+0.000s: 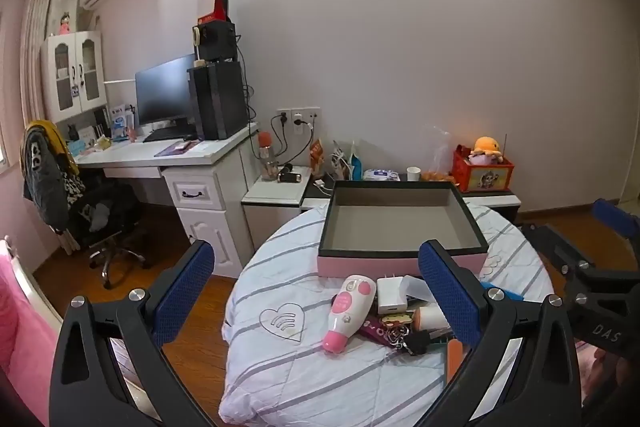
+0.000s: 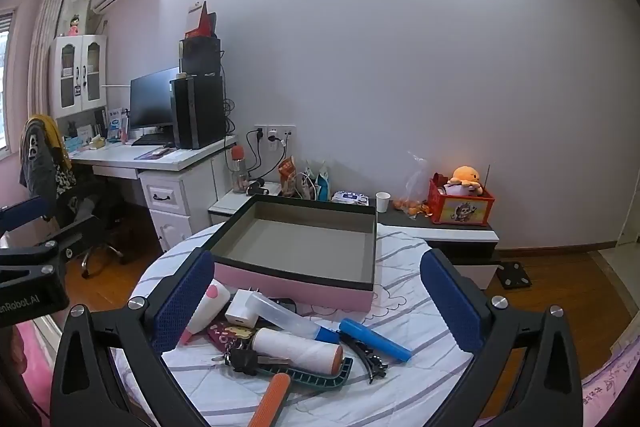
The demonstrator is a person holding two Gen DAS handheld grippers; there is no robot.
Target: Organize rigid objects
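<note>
An open, empty pink box [image 1: 400, 263] with a dark rim stands on a round table under a striped white cloth [image 1: 304, 371]; it also shows in the right wrist view [image 2: 304, 285]. In front of it lies a pile: a pink-and-white handheld device [image 1: 348, 311], a white charger [image 2: 242, 311], a spool of white thread [image 2: 296, 347], a blue cylinder [image 2: 374, 339], keys [image 2: 240, 357], a black clip [image 2: 366, 357], an orange-handled tool [image 2: 272, 399]. My left gripper [image 1: 316, 291] and right gripper [image 2: 318, 303] are both open and empty, above the pile.
A white desk [image 1: 168, 155] with monitor and computer tower stands at the left, with an office chair [image 1: 96, 219] beside it. A low cabinet [image 2: 440, 227] behind the table carries snacks, a paper cup and a red toy box. Wooden floor surrounds the table.
</note>
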